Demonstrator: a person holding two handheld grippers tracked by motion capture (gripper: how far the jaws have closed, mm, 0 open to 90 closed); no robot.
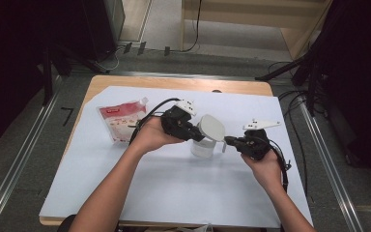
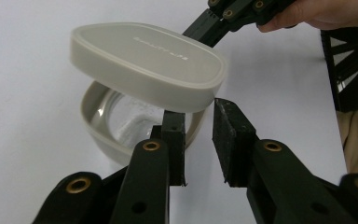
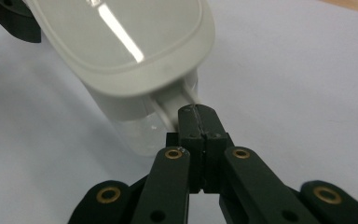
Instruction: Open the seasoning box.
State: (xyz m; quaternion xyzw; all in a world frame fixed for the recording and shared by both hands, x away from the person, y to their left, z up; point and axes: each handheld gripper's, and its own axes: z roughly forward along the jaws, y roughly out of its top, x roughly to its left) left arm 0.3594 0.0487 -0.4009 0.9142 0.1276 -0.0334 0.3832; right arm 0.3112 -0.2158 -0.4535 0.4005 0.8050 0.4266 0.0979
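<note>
The right gripper is pinching the jar's handle with its jaws fully closed. The left gripper is holding its jaws apart beside the rim, gripping nothing. The lid is tilting above the jar, mid-desk; a pouch is lying toward the far left corner.

You are working in a lab-like recording room: metal floor rails, black stands, floor cables, and a white-covered table.

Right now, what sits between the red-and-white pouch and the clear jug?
In the high view, the left gripper and its hand lie between pouch and jug.
</note>
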